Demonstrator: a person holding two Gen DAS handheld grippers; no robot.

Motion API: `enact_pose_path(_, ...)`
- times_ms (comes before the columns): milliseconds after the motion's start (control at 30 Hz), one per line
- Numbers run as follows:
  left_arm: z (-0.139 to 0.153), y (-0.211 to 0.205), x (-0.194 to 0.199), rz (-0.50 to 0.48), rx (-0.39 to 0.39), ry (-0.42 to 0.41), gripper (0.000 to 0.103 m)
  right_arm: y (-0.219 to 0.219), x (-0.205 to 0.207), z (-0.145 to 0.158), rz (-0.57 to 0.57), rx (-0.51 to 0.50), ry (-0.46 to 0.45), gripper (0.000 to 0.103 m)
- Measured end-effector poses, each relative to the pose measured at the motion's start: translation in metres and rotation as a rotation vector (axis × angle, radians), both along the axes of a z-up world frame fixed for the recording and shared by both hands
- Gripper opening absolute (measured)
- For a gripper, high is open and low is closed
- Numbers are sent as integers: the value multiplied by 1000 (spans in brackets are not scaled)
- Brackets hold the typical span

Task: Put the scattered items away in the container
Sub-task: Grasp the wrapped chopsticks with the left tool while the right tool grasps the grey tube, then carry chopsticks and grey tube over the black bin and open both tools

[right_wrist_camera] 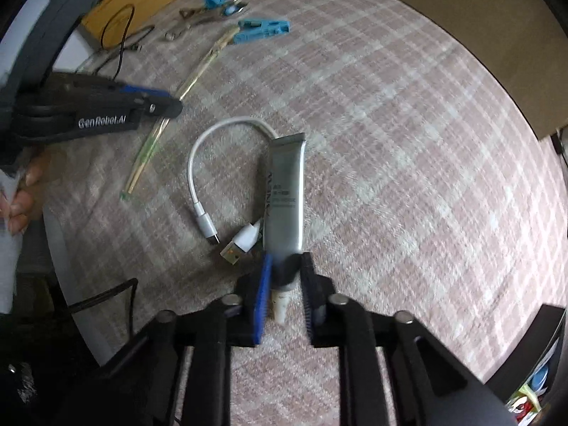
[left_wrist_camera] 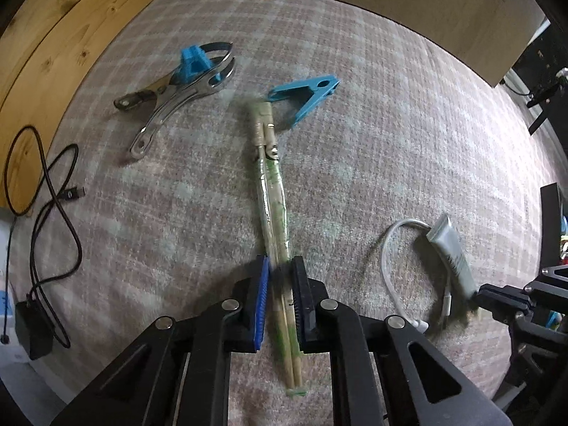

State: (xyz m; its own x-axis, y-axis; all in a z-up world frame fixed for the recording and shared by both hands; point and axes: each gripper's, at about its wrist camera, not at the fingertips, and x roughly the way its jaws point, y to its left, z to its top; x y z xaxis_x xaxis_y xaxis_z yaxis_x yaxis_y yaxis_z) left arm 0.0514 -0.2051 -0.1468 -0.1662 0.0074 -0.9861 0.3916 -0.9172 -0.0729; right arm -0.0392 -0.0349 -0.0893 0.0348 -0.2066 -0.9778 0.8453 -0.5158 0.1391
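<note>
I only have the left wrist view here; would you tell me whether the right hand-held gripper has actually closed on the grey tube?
Observer: Yes, the right hand-held gripper is shut on the dark cap end of the grey tube.
Operator: Thank you. Is the white cable caught too?
Observer: No; the USB plug of the white cable lies just left of the pads, outside them.
Operator: And how does mine look from there?
Observer: Side-on, the left hand-held gripper has its tips down on the wrapped chopsticks.

Wrapped chopsticks (left_wrist_camera: 275, 191) and a grey tube (right_wrist_camera: 285, 191) lie flat on carpet.
</note>
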Motion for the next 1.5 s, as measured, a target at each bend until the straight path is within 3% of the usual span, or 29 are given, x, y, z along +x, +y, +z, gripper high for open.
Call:
enact_pose_path(200,-1,6,4,-3,-7,-2,11,10,-13,2,-32,-34,-50,3)
enact_pose_path(300,-2,11,5,-10,-19,-2,11,10,-17,7,-38,-33,-43,33)
enact_pose_path(333,-2,13,5,-11,-22,-2,11,9,-17,9,-32,-31,-17,35)
enact_pose_path(567,-3,20,9,-17,-11,4,11,1,-34,-6,-50,9,-6,34)
enact_pose_path(633,-3,21,11,-13,-3,8,11,2,-39,-5,-52,-4,0,24)
enact_pose_path(767,-2,22,18,6,30,19,9,13,-49,-1,-79,-28,-49,22)
enact_pose_path(867,4,26,24,6,26,30,0,27,-55,11,-112,-65,-50,8)
enact_pose_path(967,1,31,26,-4,1,13,0,39,-63,16,-135,-63,-59,7)
enact_pose_path(1100,-1,35,26,5,29,23,0,33,-57,11,-165,-48,-49,9)
enact_pose_path(1200,-2,33,27,36,75,22,10,33,-59,13,-169,-45,-37,10)
enact_pose_path(1267,-3,35,28,45,100,20,29,28,-57,14,-164,-38,-34,10)
enact_pose_path(1300,-3,37,28,42,100,21,29,27,-56,12,-161,-31,-48,10)
enact_pose_path(1367,-2,48,27,8,61,24,28,25,-56,8,-162,-13,-64,10)
enact_pose_path(1400,-2,54,27,-12,16,22,22,24,-55,10,-160,-18,-44,10)
enact_pose_path(1433,-1,59,27,-29,-27,16,10,23,-54,10,-158,-14,-35,9)
enact_pose_path(1500,-2,66,28,-48,-38,13,4,22,-55,11,-166,-15,-16,9)
